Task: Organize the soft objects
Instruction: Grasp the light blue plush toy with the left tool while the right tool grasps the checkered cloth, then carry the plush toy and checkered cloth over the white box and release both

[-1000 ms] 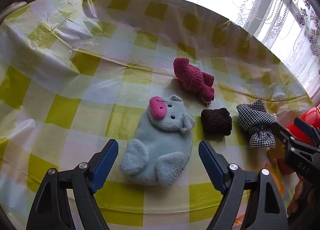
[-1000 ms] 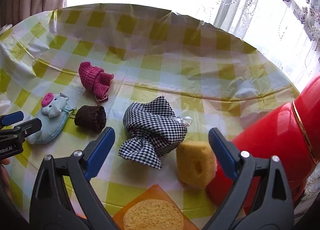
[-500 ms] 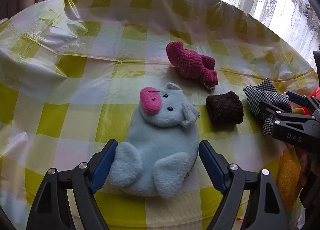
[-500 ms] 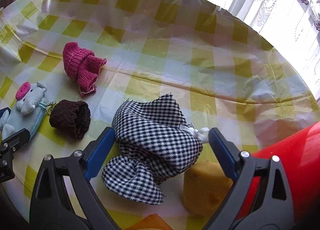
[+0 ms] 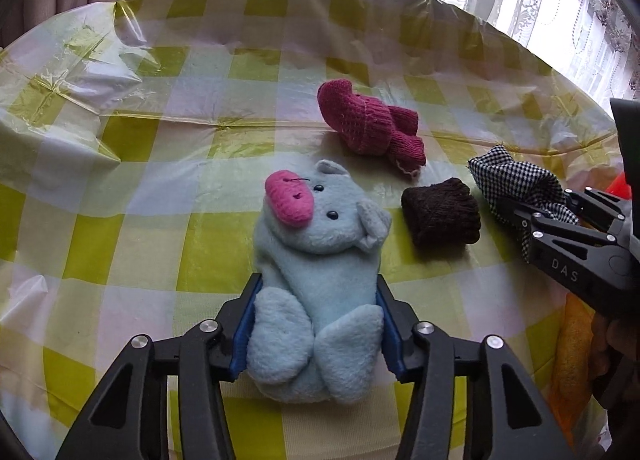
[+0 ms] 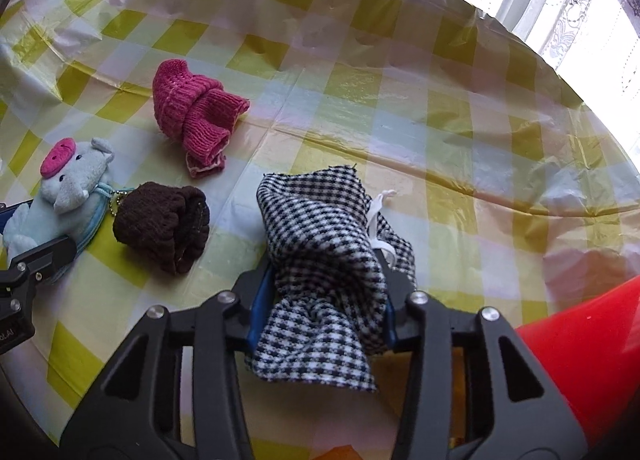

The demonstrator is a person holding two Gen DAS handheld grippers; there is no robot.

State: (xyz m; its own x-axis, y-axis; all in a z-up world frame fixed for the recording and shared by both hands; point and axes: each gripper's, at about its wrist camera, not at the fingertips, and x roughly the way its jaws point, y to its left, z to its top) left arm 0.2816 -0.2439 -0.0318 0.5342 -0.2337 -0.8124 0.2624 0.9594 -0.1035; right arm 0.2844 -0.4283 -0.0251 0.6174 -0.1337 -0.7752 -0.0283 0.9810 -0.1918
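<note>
Your left gripper [image 5: 318,324] is closing on the blue plush toy [image 5: 320,260], pads touching it, while your right gripper [image 6: 324,300] is closing on the checked cloth [image 6: 320,244].

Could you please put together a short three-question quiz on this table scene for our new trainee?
1. True or false: the left gripper is closing around the plush toy.
2. Which item sits between the right gripper's closing jaws? A) pink knit B) checked cloth C) brown knit
3. Which knit piece lies nearest the toy's ear?

Key: 1 true. 2 B. 3 the brown knit, with the pink knit farther back.
</note>
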